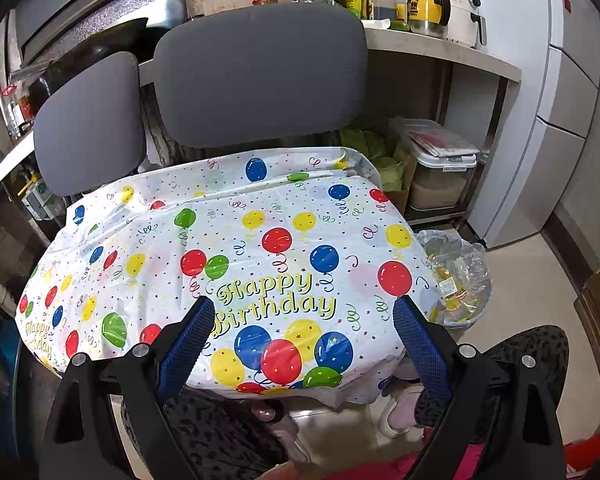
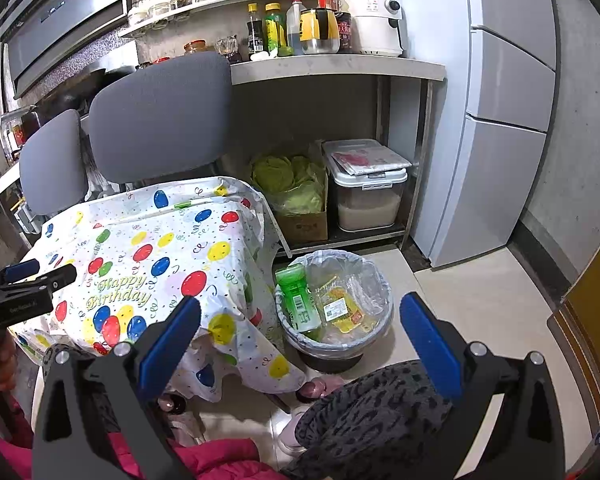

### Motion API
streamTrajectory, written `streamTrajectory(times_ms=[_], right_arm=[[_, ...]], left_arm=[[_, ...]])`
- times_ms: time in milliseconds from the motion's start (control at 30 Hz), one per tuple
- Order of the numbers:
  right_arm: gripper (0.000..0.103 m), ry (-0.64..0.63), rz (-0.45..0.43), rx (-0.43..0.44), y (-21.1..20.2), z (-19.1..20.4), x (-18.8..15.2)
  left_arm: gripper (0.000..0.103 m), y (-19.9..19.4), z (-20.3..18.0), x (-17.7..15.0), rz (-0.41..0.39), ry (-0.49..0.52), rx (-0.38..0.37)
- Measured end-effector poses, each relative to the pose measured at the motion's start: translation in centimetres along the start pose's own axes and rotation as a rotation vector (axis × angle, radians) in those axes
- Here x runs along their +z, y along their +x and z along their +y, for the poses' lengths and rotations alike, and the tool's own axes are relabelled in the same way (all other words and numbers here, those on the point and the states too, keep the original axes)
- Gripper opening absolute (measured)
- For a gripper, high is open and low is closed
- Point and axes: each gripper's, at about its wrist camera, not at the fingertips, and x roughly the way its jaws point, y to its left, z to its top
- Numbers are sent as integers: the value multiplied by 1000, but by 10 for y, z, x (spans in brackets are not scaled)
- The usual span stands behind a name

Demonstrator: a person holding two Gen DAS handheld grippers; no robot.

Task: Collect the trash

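Hovering over balloon tablecloth (image 1: pixel 260 248), left tool (image 1: pixel 304 320) and right tool (image 2: pixel 300 316) spread wide, empty

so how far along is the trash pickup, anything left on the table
Mostly done, it seems. The lined trash bin beside the table already holds a green bottle and yellow wrappers. Nothing is in hand: the left gripper and right gripper are both open and hold nothing. The balloon tablecloth shows no trash on it in either view, so little looks left.
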Motion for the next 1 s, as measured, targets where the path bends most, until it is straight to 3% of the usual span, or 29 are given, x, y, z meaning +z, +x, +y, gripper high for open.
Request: streamTrajectory(times_ms=[1000], right_arm=[[97, 5, 3, 0, 1, 2, -2]], left_arm=[[90, 0, 1, 0, -1, 1, 4]])
